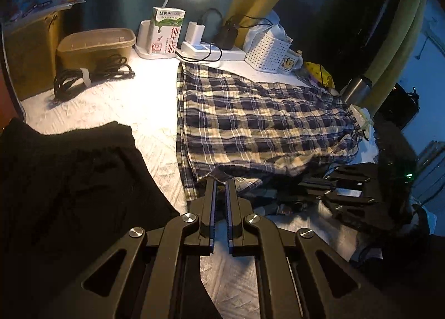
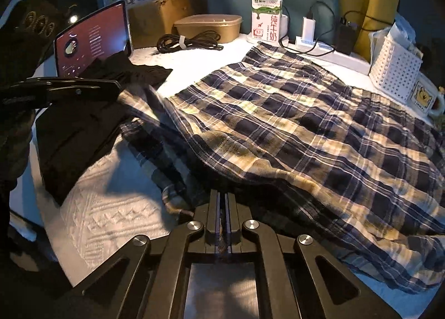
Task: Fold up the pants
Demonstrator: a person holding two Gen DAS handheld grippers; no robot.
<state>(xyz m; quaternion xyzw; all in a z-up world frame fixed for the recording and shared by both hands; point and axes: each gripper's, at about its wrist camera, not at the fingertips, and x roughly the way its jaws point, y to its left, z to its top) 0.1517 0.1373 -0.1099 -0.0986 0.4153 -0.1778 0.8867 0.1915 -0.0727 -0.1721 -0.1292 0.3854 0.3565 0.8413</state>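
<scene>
Plaid pants (image 1: 264, 121) (image 2: 306, 130) in navy and cream lie spread over a white textured cloth (image 1: 125, 105). My left gripper (image 1: 221, 181) is at their near hem, jaws almost together, with the fabric's edge pinched at the tips. In the right wrist view this left gripper (image 2: 118, 86) is side-on at the left, the plaid edge raised beside it. My right gripper (image 2: 222, 194) is shut on a fold of the pants, and a strip of fabric shows between its pads. The right gripper (image 1: 301, 184) appears dark at the pants' near right corner.
A folded black garment (image 1: 69, 180) (image 2: 83, 130) lies to the left. Along the back stand a brown tub (image 1: 97, 44), a coiled cable (image 1: 91, 74), a milk carton (image 1: 166, 31), a power strip (image 1: 211, 50), a white basket (image 2: 395, 69) and a mug (image 2: 422, 96). A lit screen (image 2: 91, 41) leans at far left.
</scene>
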